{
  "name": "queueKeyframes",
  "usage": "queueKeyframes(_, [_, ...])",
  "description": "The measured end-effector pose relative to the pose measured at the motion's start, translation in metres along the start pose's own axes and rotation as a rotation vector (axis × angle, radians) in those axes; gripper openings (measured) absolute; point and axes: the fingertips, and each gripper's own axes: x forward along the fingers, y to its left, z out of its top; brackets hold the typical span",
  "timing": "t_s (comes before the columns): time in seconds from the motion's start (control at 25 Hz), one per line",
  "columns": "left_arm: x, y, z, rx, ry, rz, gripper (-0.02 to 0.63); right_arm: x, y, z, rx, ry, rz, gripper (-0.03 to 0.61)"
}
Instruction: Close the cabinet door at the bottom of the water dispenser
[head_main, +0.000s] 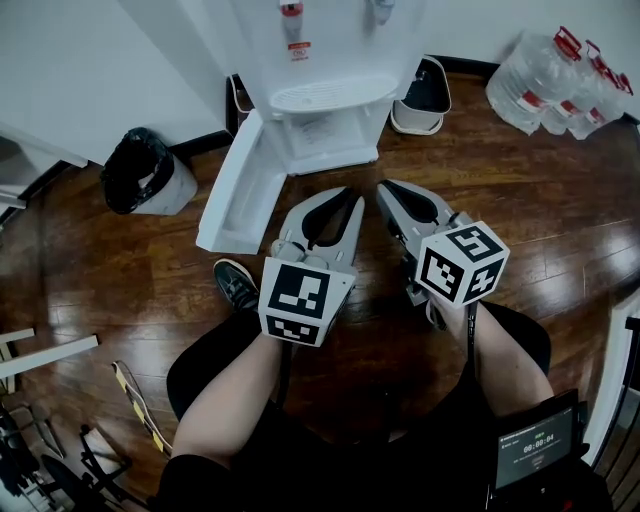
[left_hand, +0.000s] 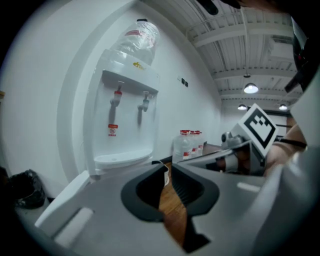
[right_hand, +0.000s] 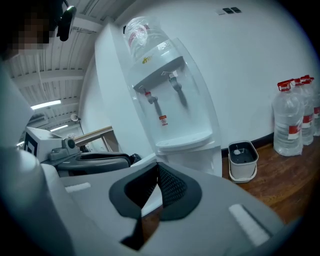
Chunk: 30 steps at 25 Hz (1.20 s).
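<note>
Person is crouching on wood floor (head_main: 120, 300) in front of white water dispenser (head_main: 320, 60), holding 2 grippers low and pointing them at its base. Cabinet door (head_main: 235, 190) at the bottom is hanging wide open, swung out to the dispenser's left side, inner face showing. Left gripper (head_main: 340, 195) is sitting just right of the door's free end, jaws standing slightly apart with only floor showing in the gap. Right gripper (head_main: 392, 188) is sitting beside it, jaws pressed together, empty. Neither is touching the door. Black-bagged bin (head_main: 140, 170) is standing left of the door, small white bucket (head_main: 425, 95) right of the dispenser, water bottles (head_main: 555, 85) farther right.
</note>
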Motion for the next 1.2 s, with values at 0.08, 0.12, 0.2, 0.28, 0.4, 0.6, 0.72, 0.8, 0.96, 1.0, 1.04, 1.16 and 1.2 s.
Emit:
queueKeyframes(0.08, [0.012,0.006,0.001,0.051,0.024,-0.009,0.064,0.01,-0.008,0.005,-0.008,0.007,0.002,0.005])
queueKeyframes(0.12, [0.018,0.01,0.001,0.083,0.039,-0.013,0.064,0.015,-0.013,0.007,-0.008,0.013,0.002,0.005])
queueKeyframes(0.2, [0.028,0.023,0.0,0.14,0.075,-0.009,0.063,0.026,-0.024,0.009,-0.007,0.029,0.002,0.005])
queueKeyframes(0.28, [0.036,0.041,-0.002,0.167,0.113,0.018,0.026,0.036,-0.036,0.011,-0.004,0.045,0.0,0.005])
queueKeyframes(0.4, [0.048,0.069,-0.001,0.145,0.15,0.043,0.021,0.052,-0.055,0.016,0.011,0.066,-0.007,0.005])
queueKeyframes(0.6, [0.067,0.1,0.001,0.087,0.205,0.041,0.041,0.077,-0.068,0.019,0.028,0.106,0.009,0.005])
queueKeyframes(0.72, [0.069,0.115,-0.008,0.107,0.291,0.012,0.02,0.088,-0.067,0.023,0.025,0.113,0.024,0.005])
queueKeyframes(0.8, [0.063,0.132,-0.019,0.155,0.372,0.004,0.02,0.094,-0.066,0.027,0.019,0.111,0.028,0.005])
queueKeyframes(0.96, [0.028,0.193,-0.049,0.271,0.562,0.114,0.02,0.095,-0.065,0.032,0.017,0.103,0.033,0.005])
queueKeyframes(1.0, [0.017,0.207,-0.055,0.297,0.606,0.141,0.021,0.096,-0.065,0.034,0.018,0.1,0.034,0.005])
queueKeyframes(1.04, [0.005,0.218,-0.061,0.314,0.651,0.157,0.043,0.097,-0.065,0.035,0.019,0.097,0.035,0.005])
queueKeyframes(1.16, [-0.026,0.232,-0.085,0.324,0.793,0.144,0.363,0.101,-0.062,0.033,0.02,0.095,0.04,0.005])
queueKeyframes(1.2, [-0.033,0.232,-0.093,0.315,0.831,0.13,0.367,0.102,-0.06,0.03,0.018,0.099,0.041,0.005])
